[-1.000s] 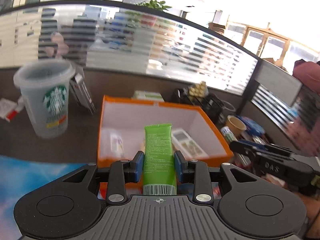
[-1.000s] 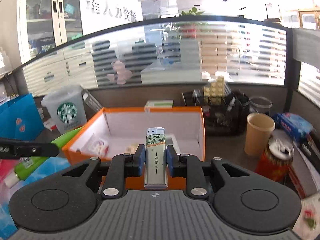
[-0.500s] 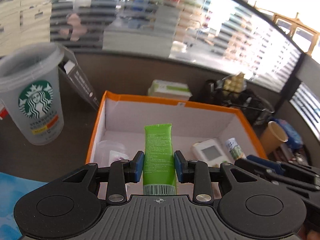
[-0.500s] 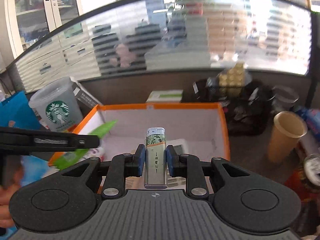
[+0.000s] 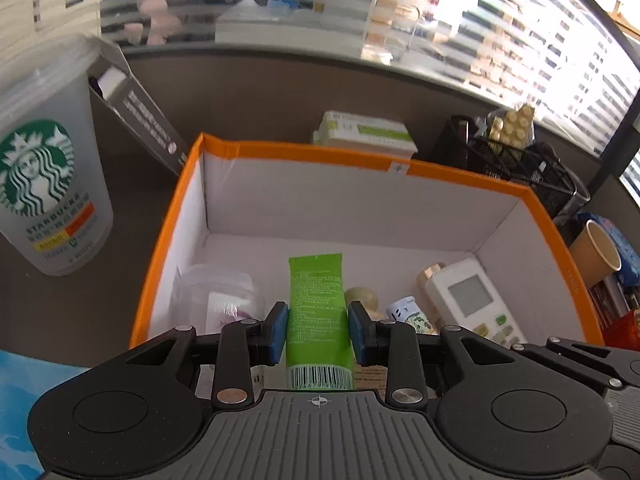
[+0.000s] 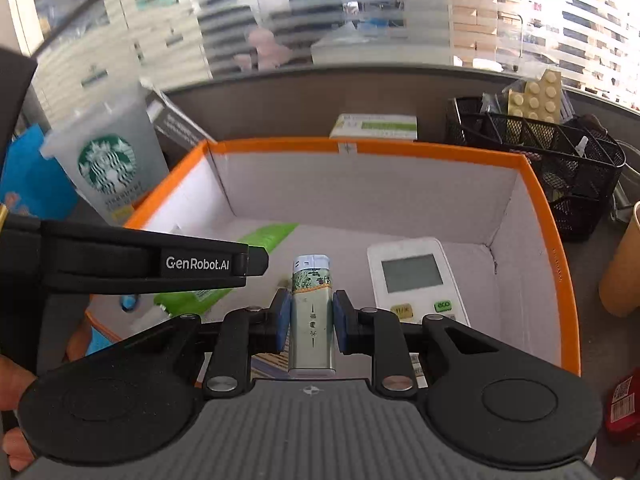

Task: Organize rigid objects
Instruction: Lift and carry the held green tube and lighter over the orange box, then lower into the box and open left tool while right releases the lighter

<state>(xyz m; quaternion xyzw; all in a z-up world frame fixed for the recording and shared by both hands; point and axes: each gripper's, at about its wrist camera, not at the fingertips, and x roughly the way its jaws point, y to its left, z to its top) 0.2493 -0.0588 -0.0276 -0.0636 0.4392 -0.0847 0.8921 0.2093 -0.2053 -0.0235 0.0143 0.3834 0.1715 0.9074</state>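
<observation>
My left gripper is shut on a green tube, held over the inside of the orange box. Seen from the right wrist, that same tube pokes out past the left gripper's black body. My right gripper is shut on a silver lighter with a green pattern, also above the open orange box. On the box floor lie a white remote, a clear plastic container and a few small items.
A Starbucks cup and a grey leaning carton stand left of the box. Behind it lies a green-white packet; a black mesh organiser and a paper cup sit at the right. A hand shows at lower left.
Both grippers have moved forward and tilted down, from in front of the box to over its inside. The tube and the lighter stay gripped as before.
</observation>
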